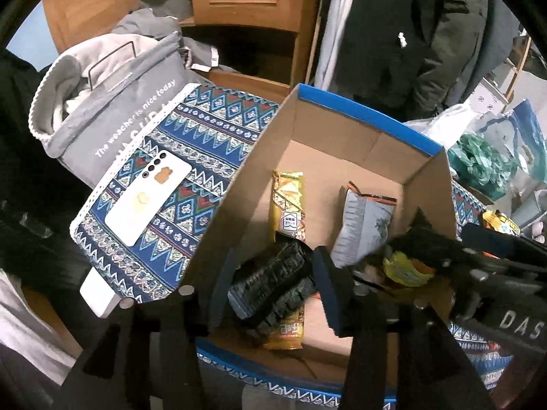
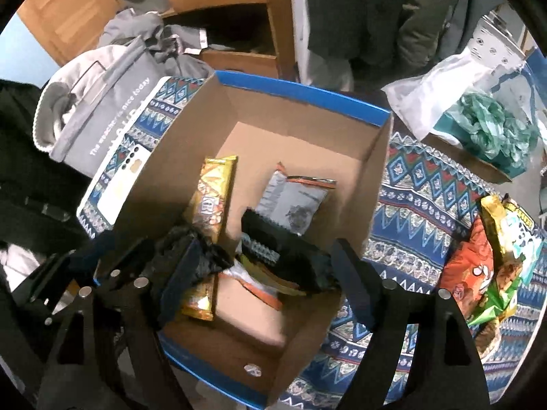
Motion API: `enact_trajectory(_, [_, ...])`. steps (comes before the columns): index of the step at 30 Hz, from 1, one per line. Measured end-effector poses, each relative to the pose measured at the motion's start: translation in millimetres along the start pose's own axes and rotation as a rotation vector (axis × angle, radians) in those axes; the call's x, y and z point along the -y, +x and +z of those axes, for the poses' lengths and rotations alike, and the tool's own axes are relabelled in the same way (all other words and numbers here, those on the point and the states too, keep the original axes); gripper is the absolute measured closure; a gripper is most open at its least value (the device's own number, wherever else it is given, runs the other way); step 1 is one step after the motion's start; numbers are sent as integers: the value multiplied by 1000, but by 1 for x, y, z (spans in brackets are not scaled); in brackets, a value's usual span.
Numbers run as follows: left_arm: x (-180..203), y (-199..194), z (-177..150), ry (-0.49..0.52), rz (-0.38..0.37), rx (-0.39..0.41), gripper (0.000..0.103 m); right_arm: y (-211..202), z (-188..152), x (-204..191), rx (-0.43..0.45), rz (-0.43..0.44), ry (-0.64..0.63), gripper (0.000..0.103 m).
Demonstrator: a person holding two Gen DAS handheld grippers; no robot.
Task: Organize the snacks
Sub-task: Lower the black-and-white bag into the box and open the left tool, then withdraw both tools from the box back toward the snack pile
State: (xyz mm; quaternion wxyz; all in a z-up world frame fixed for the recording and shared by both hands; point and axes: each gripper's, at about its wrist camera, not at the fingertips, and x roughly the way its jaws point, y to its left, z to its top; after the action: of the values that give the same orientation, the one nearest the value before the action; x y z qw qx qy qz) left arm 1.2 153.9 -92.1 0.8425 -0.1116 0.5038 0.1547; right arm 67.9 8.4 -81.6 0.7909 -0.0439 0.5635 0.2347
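An open cardboard box (image 1: 342, 130) with a blue rim stands on a patterned cloth; it also shows in the right wrist view (image 2: 307, 136). Inside lie a long yellow snack bar (image 1: 288, 201), a grey pouch (image 1: 365, 225) and other packets. My left gripper (image 1: 273, 294) is over the box with its jaws apart around a black packet (image 1: 270, 283). My right gripper (image 2: 259, 266) is open above the box, a dark packet (image 2: 283, 253) lying between its fingers. My right gripper also appears in the left wrist view with a yellow packet (image 1: 407, 270) by it.
Several snack bags (image 2: 492, 259) lie on the cloth right of the box. A white phone (image 1: 147, 198) lies on the cloth to the left. A grey fabric basket (image 1: 112, 109) of clothes stands behind it. Plastic bags (image 2: 478, 126) sit at the back right. A person in a dark coat (image 1: 410, 34) stands behind.
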Motion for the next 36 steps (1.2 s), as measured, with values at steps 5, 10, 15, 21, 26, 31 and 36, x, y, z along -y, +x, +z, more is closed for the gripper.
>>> enact_trajectory(5, [-1,-4,2,-23,-12,-1,45,-8,0,14,21,-6,42,23])
enact_trajectory(10, [9,-18,3,7,-9,44,35,-19,-1,26,48,-11,79,23])
enact_trajectory(15, [18,-28,4,28,-30,63,32,-31,-3,38,73,-18,101,23])
enact_trajectory(21, [32,-37,3,58,-55,71,31,-44,-9,52,98,-31,121,23])
enact_trajectory(26, [46,-47,1,90,-70,103,26,-55,-16,64,116,-56,124,23])
enact_trajectory(31, [63,-54,-2,137,-95,108,25,-65,-24,78,128,-71,134,23])
enact_trajectory(36, [78,-61,-6,172,-99,126,25,-74,-35,94,135,-76,154,23])
